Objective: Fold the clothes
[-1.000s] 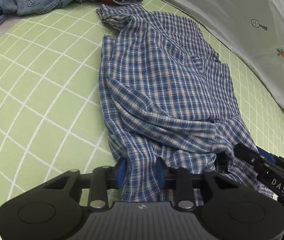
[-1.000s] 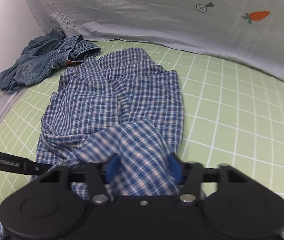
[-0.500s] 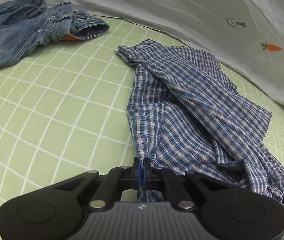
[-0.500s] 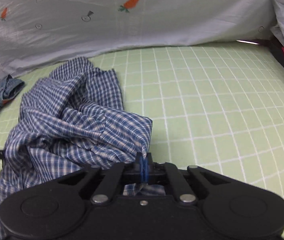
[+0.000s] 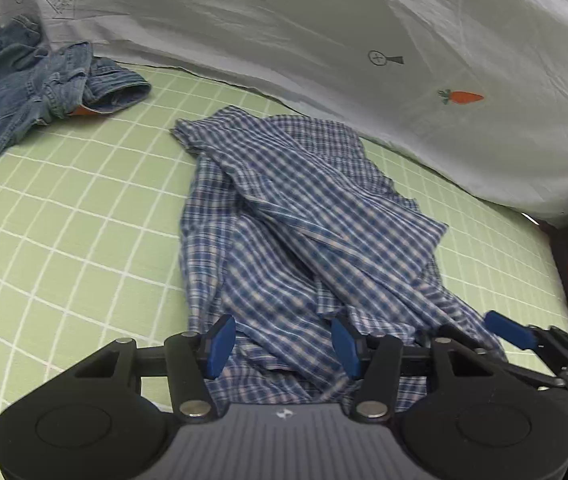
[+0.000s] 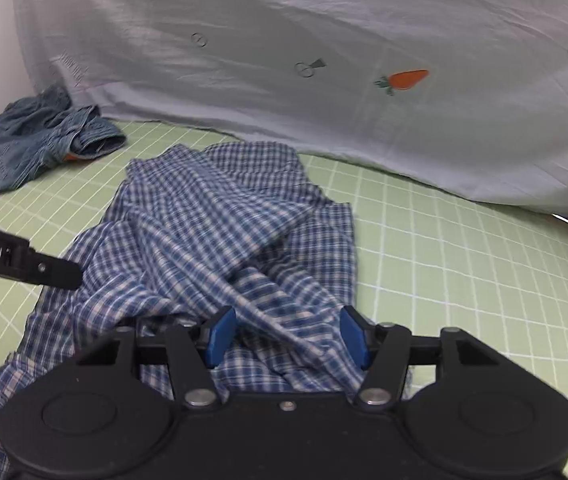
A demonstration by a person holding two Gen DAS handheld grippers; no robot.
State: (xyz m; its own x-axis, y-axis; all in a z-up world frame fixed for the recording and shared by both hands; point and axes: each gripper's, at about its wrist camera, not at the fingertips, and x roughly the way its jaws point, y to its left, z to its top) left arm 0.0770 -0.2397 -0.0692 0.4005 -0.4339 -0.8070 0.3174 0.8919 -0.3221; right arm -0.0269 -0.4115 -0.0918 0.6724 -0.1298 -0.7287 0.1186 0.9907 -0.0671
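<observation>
Compared with half a second ago, both pairs of jaws are being opened, and the plaid cloth that was being pinched in each is being let go, so that the near edge of the shirt is being laid down on the bed.

At the far left, a heap of blue denim jeans (image 5: 35, 92) is being left crumpled on the green grid-patterned sheet (image 5: 63, 208), well apart from the work, probably awaiting a later turn. Next to the right, the left gripper (image 5: 281, 340) is being held above the near hem of the blue plaid shirt (image 5: 292, 224); its blue pads (image 5: 219, 340) are being spread apart, with cloth lying between and beneath them but not being pressed, so the hem is being released. Further right, the right gripper (image 6: 286, 334) is being opened in the same way over the same near edge, with a ridge of fabric running between its pads (image 6: 219, 332) and not being gripped. Both tools are being kept side by side, seemingly so that the edge is being set down evenly.

The shirt is being left in the middle of the sheet, stretching away toward the pale grey carrot-print cloth (image 5: 404, 60) at the back. It is not yet lying flat: long diagonal ridges and overlapping layers are being shown across it, and its outline is uneven, so smoothing is judged to be needed before a clean fold.
</observation>
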